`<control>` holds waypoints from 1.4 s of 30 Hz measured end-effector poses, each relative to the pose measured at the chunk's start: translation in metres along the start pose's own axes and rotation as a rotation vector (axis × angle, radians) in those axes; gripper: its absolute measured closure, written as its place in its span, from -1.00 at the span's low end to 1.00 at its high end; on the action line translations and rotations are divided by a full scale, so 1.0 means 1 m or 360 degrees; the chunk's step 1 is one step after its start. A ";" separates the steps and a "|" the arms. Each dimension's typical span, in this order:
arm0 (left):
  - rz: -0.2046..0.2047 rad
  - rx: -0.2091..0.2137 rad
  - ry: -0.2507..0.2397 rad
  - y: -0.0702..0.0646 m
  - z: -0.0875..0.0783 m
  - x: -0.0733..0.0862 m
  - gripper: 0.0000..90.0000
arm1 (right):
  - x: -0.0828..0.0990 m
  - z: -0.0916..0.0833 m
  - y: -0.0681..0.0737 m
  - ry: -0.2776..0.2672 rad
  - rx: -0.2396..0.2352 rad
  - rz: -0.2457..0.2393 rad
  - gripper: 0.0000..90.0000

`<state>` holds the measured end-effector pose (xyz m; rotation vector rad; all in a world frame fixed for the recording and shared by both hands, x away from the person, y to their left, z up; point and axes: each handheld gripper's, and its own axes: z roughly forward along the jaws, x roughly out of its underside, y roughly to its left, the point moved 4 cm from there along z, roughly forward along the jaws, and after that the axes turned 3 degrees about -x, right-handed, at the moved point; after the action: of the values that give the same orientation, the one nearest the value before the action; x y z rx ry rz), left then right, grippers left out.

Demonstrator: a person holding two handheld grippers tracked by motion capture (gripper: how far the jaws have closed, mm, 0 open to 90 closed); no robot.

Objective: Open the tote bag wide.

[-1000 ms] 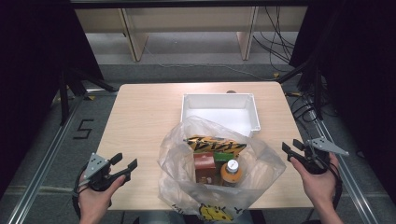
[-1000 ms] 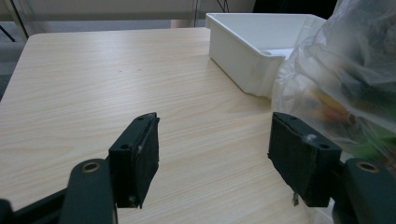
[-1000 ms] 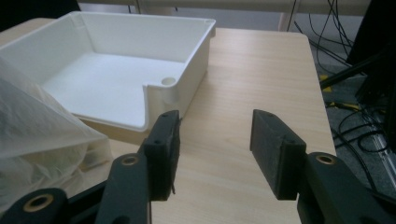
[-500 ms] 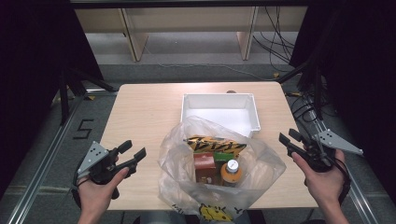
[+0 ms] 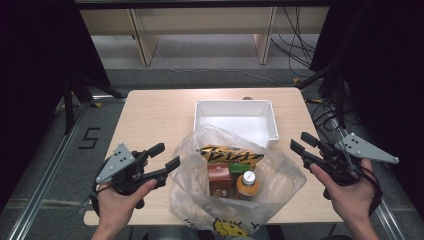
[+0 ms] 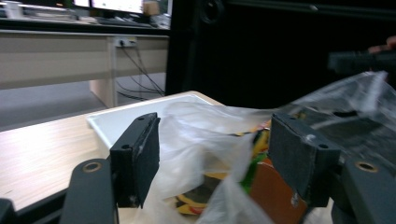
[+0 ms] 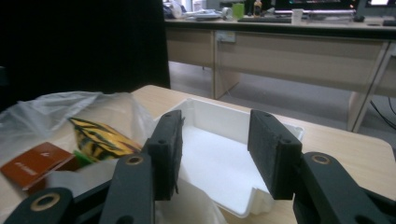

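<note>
Currently both sets of jaws are apart and gripping nothing. Left gripper (image 5: 157, 162) sits at the near-left of the bench, jaws aimed at the plastic bag (image 5: 290, 177); in the left gripper view a fold of bag film (image 6: 205, 140) shows in the gap between the pads, but I can't tell if it touches them. Right gripper (image 5: 302, 145) is at the near-right, just off the bag's right edge, jaws about half spread, pointing toward the white tray (image 5: 272, 120); right gripper view looks straight into the tray (image 7: 219, 163) with nothing between the pads.

Bag is at the near middle of the bench, mouth open upward, front edge over the near rim. Inside: yellow-and-black snack pack (image 5: 230, 155), red-brown box (image 5: 219, 179), orange bottle with a light cap (image 5: 247, 185). Tray stands just behind the bag, touching or nearly so.

Bench (image 5: 150, 120) is light wood grain with rounded corners. Grey floor around it, a "5" marking (image 5: 90, 137) on the floor at left, metal rail (image 5: 45, 185) along that side, loose cables (image 5: 300, 50) at back right. Black curtains (image 5: 40, 50) on both sides, pale desk legs (image 5: 142, 42) beyond. Gripper views show a long desk with monitors (image 7: 327, 7) and clutter on top.
</note>
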<state>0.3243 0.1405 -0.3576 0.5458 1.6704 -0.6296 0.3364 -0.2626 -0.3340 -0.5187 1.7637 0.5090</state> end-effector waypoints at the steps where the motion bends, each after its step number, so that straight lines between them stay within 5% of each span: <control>1: 0.0031 0.0018 0.0026 -0.004 0.004 0.001 -0.26 | -0.003 -0.002 0.007 -0.0008 -0.0043 -0.0024 0.21; 8: 0.0119 -0.0008 0.0137 -0.007 0.021 0.010 -0.13 | -0.007 -0.002 0.019 0.0030 -0.0116 0.0024 0.21; 13: 0.0168 -0.0041 0.0169 -0.004 0.026 0.013 0.08 | -0.016 0.001 0.030 0.0031 -0.0224 -0.0061 0.21; 16: 0.0160 -0.0067 0.0209 -0.001 0.027 0.020 0.23 | 0.000 0.009 0.041 0.0180 -0.0254 -0.0136 0.22; 18: 0.0152 -0.0092 0.0219 0.002 0.027 0.026 0.27 | 0.005 0.010 0.042 0.0204 -0.0255 -0.0088 0.22; 20: 0.0137 -0.0092 0.0231 0.003 0.028 0.031 0.42 | 0.021 0.014 0.038 0.0277 -0.0237 -0.0021 0.27; 25: 0.0135 -0.0116 0.0294 0.009 0.029 0.043 0.61 | 0.035 0.015 0.030 0.0326 -0.0241 -0.0016 0.50; 27: 0.0141 -0.0108 0.0333 0.008 0.031 0.050 0.67 | 0.044 0.016 0.026 0.0413 -0.0220 -0.0059 0.68; 29: 0.0136 -0.0092 0.0364 0.007 0.033 0.057 0.70 | 0.050 0.017 0.021 0.0465 -0.0198 -0.0127 0.70; 31: 0.0127 -0.0089 0.0401 0.007 0.034 0.063 0.72 | 0.056 0.021 0.021 0.0483 -0.0188 -0.0061 0.71; 32: 0.0116 -0.0093 0.0420 0.008 0.035 0.067 0.74 | 0.060 0.023 0.018 0.0501 -0.0190 -0.0100 0.72; 42: 0.0046 -0.0078 0.0553 0.017 0.045 0.095 0.87 | 0.080 0.038 0.008 0.0616 -0.0179 -0.0041 0.73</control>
<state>0.3513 0.1249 -0.4590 0.6712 1.9938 -0.4903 0.3426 -0.2407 -0.4203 -0.7568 2.1003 0.5164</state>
